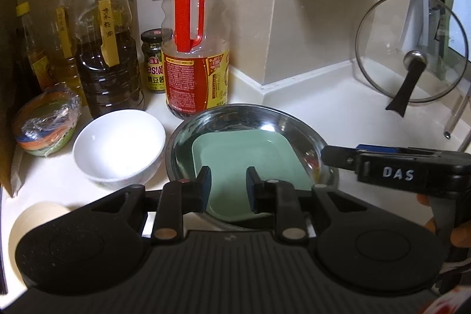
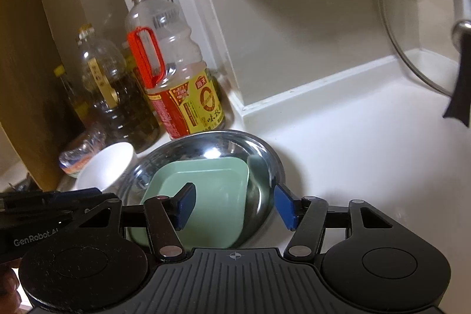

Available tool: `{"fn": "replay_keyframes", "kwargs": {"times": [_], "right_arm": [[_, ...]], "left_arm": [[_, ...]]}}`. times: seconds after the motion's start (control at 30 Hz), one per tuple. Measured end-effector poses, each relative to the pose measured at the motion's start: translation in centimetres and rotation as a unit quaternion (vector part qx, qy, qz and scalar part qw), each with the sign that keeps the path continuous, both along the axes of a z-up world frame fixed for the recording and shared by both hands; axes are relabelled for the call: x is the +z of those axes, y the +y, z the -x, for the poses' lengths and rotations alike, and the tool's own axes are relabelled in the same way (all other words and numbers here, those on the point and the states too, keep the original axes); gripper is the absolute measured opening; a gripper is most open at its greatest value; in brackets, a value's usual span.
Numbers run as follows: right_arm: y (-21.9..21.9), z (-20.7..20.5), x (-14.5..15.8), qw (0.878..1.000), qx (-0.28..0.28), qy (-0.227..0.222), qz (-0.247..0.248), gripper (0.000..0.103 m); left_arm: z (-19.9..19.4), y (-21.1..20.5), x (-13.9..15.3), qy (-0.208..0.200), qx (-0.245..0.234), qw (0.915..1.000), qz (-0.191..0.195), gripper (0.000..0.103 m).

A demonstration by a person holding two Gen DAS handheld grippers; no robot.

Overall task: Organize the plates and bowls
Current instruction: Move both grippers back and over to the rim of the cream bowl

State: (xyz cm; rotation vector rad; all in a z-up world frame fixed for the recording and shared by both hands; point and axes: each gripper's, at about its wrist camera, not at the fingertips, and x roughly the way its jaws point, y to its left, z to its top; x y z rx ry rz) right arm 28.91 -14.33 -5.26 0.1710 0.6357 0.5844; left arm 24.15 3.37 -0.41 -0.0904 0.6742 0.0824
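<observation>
So, one piece nested, one left.
Your square green plastic plate (image 1: 250,164) lies inside the round steel basin (image 1: 232,114); the white ceramic bowl (image 1: 119,147) waits just beside it. Left gripper (image 1: 228,177) and right gripper (image 2: 235,205) are spread, empty.

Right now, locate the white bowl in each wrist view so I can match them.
Left wrist: white bowl at left-centre, left of the steel pan.
Right wrist: white bowl at lower left, again left of the pan.
Shared landmark: the red-handled bottle behind the pan.
</observation>
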Motion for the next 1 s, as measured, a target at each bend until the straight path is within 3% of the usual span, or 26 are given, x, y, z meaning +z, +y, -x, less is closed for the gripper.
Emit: {"fn": "replay_keyframes", "kwargs": {"times": [0.33, 0.7, 1.0], "right_arm": [[-4.0, 6.3, 0.9, 1.0, 0.012, 0.002, -0.015, 0.059], [-5.6, 12.2, 0.7, 0.998, 0.05, 0.02, 0.015, 0.059], [-6.0, 14.8, -0.5, 0.995, 0.075, 0.044, 0.042, 0.059]], "left_arm": [[6.8, 0.3, 0.7, 0.005, 0.029, 0.9995, 0.01, 0.022], [12.5, -0.6, 0.1, 0.03, 0.063, 0.9974, 0.017, 0.023], [15.6, -2.2, -0.5, 0.045, 0.084, 0.9952, 0.018, 0.023]]}}
